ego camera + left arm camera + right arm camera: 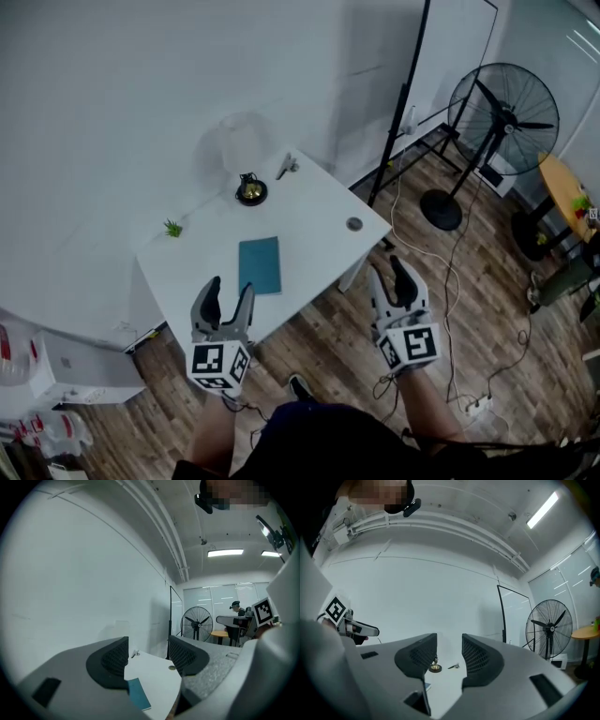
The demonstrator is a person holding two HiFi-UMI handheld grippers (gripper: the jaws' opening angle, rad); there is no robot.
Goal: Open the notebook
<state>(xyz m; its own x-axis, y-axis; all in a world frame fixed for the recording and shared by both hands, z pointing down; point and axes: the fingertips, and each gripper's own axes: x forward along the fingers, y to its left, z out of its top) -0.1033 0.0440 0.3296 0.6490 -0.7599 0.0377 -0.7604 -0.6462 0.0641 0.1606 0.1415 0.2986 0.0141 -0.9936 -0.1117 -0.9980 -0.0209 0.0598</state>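
The closed notebook (260, 264) lies flat on the table (319, 202). The left tool (231, 286) and right tool (387, 270) hang released and empty, both short of the notebook on the person's side. The risk is that a tip shoves the thin notebook along, or catches the whole block, instead of lifting only its cover.

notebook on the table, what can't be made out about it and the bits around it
- Notebook: head view, too small to show its spine side; left gripper view, partly behind a jaw; right gripper view, almost wholly behind a jaw.
- Small round thing near the table edge: too small to identify in any view.
- Green thing: head view, too small to name.
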